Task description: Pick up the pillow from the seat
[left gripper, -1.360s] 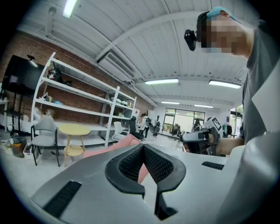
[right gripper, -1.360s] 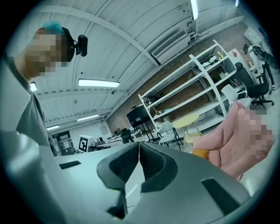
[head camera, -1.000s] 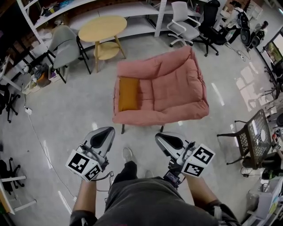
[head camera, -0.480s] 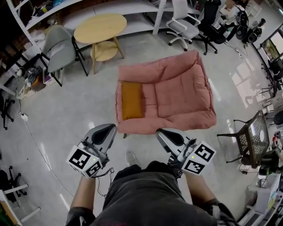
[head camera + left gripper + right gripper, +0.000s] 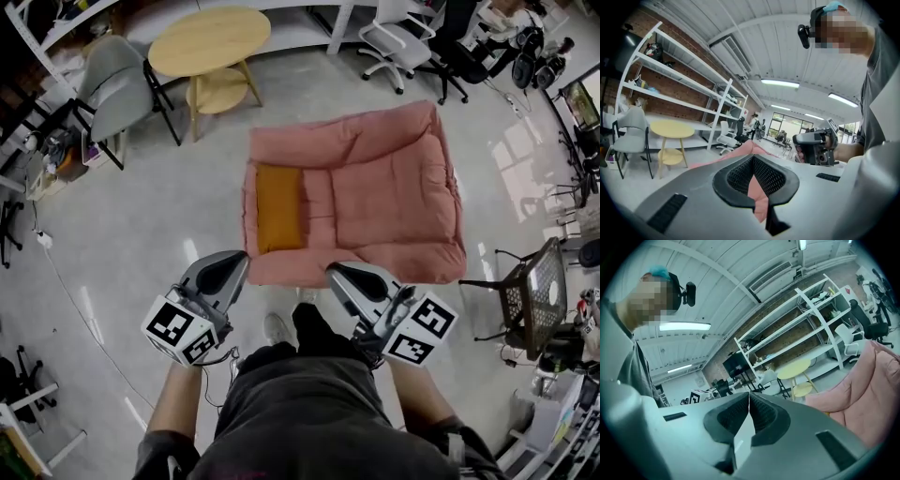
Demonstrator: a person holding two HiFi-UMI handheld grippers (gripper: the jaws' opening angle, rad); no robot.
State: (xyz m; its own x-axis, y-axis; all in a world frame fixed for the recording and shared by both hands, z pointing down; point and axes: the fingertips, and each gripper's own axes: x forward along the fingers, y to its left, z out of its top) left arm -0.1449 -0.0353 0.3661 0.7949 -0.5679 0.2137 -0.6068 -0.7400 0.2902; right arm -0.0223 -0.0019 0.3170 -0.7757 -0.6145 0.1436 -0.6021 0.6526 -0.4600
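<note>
Pillow (image 5: pixel 278 208) lies untouched on pink seat (image 5: pixel 384 187), frame centre. Left gripper (image 5: pixel 225 270) and right gripper (image 5: pixel 354 279) are short of it, jaws pressed together, empty. Whole pickup left.

We find the room bright, evenly lit by long ceiling lamps (image 5: pixel 780 83), shadows soft. The glossy floor (image 5: pixel 141 234) carries pale streaks of glare. Every picture bulges at the edges; both gripper views darken at the corners, the right one tinted greenish. The left gripper (image 5: pixel 753 161), close to the lens, looks slightly soft.
</note>
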